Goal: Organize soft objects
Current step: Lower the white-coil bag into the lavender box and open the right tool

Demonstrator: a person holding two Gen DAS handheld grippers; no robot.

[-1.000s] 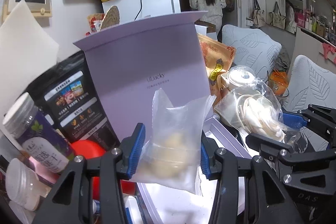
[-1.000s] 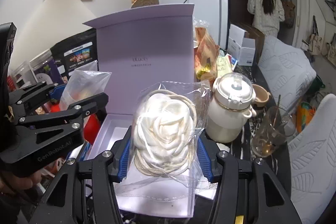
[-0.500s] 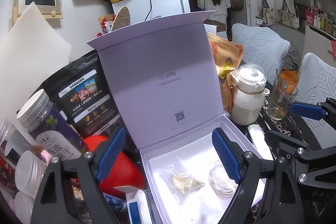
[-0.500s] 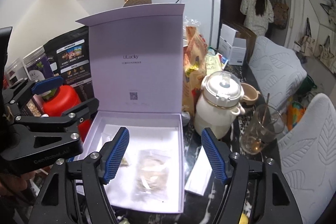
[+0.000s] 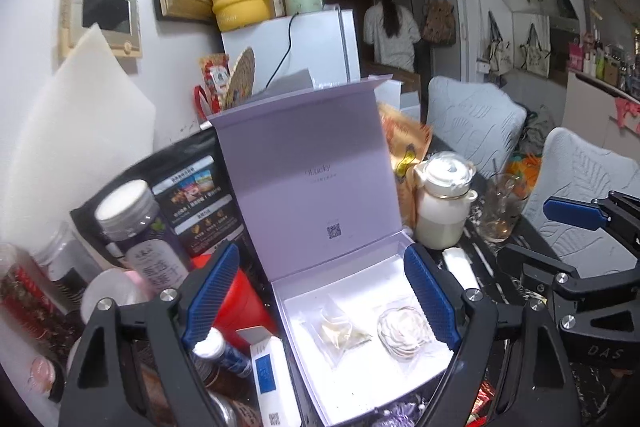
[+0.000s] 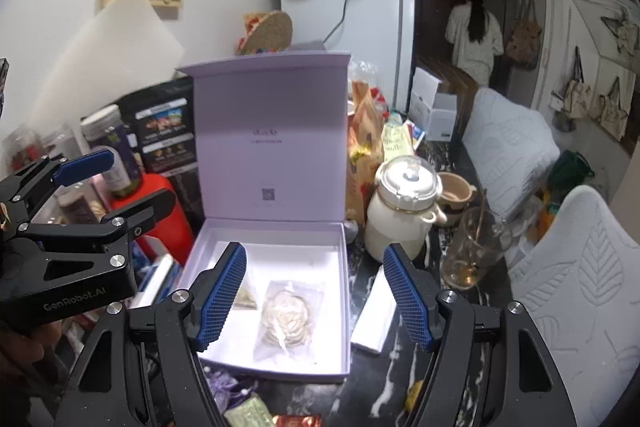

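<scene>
An open lilac gift box (image 5: 352,269) (image 6: 340,251) stands with its lid upright. Inside lie a small clear bag of pale pieces (image 5: 338,329) (image 6: 245,297) on the left and a clear bag of coiled white rope (image 5: 402,327) (image 6: 288,319) on the right. My left gripper (image 5: 320,301) is open and empty, raised above the box's front. My right gripper (image 6: 314,295) is open and empty above the box too. The right gripper also shows at the right of the left wrist view (image 5: 576,227), and the left gripper at the left of the right wrist view (image 6: 96,179).
A cream lidded pot (image 6: 404,207) and a glass (image 6: 472,251) stand right of the box, with a white flat packet (image 6: 376,315) beside it. A red container (image 6: 160,211), jars (image 5: 140,231), black snack bag (image 5: 192,199) and a white-blue carton (image 5: 274,379) crowd the left.
Both grippers let go of their bags, which now lie in the box. Both jaws opened wide and both grippers pulled back and up.
</scene>
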